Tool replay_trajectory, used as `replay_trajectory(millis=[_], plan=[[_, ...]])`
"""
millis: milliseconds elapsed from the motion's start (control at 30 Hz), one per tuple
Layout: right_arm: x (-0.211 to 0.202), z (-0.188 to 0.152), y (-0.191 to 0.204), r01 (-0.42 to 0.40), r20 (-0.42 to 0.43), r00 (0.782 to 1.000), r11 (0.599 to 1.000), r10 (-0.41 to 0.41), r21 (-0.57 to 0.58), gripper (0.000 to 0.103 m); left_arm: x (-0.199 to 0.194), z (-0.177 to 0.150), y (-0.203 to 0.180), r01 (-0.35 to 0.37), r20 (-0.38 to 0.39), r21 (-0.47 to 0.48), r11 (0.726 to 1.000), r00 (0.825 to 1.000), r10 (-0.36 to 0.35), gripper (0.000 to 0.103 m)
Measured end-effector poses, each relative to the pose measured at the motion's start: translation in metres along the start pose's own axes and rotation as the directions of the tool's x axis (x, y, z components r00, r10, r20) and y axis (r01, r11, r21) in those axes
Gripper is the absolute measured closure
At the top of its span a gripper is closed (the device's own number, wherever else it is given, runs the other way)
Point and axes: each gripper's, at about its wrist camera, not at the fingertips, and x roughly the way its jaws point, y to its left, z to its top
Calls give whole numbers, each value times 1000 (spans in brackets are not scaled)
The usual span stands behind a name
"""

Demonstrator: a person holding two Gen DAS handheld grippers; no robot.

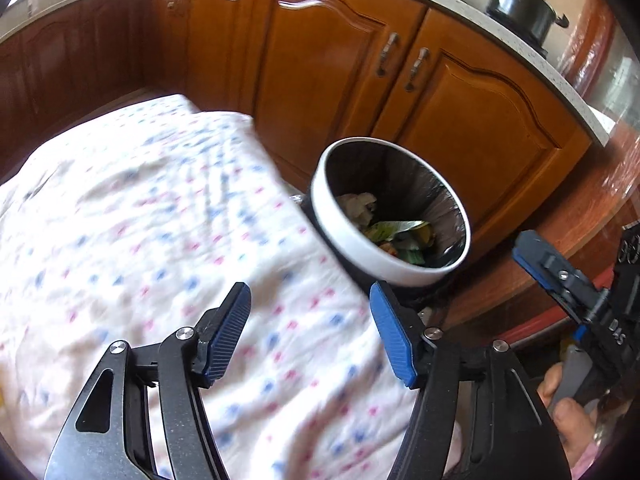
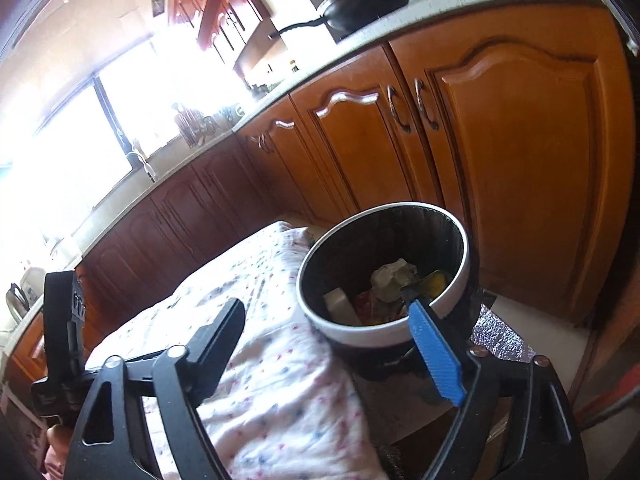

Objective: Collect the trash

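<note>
My left hand-held gripper [image 1: 310, 320] is spread wide, nothing between its blue pads [image 1: 390, 332]; it hangs over the patterned cloth [image 1: 160, 220], white with small pink and blue marks, that covers the worktop. My right hand-held gripper [image 2: 328, 326] is also spread wide and holds nothing. Its blue-padded finger [image 2: 436, 354] sits in front of the near rim of the trash bin [image 2: 462, 276] in the right wrist view; whether it touches the rim I cannot tell. In the left wrist view the right hand-held gripper appears at the right edge, with my hand [image 1: 568, 412] on its handle.

The trash bin [image 1: 344, 236] stands just beside the cloth-covered worktop's edge, in front of the wooden cabinet doors [image 1: 328, 60]. White rim band, black liner inside. Contents: crumpled paper [image 2: 394, 276], a yellow piece [image 2: 436, 280], a white block [image 2: 338, 300], red wrapper [image 2: 368, 306]; from the left wrist view, green and yellow packaging [image 1: 400, 232] as well.

A silver foil-like sheet [image 2: 496, 332] lies on the floor right of the bin. On the counter above the cabinets: a black lidded pot [image 1: 520, 4], and a dark frying pan [image 2: 360, 4]. A bright window [image 2: 80, 140] sits over the far counter.
</note>
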Motion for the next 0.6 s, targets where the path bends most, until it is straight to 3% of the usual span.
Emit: replay_trajectory(millis=[233, 467, 600], plan=[[-12, -33, 29, 21, 67, 998, 998, -17, -52, 8, -35, -34, 25, -33, 98, -70, 997, 994, 40, 34], [-22, -55, 56, 28, 74, 997, 991, -19, -130, 7, -67, -69, 45, -77, 207, -113, 991, 973, 99, 25], [-37, -55, 68, 52, 143, 989, 980, -24, -193, 2, -78, -86, 51, -116, 242, -104, 988, 960, 138, 25]])
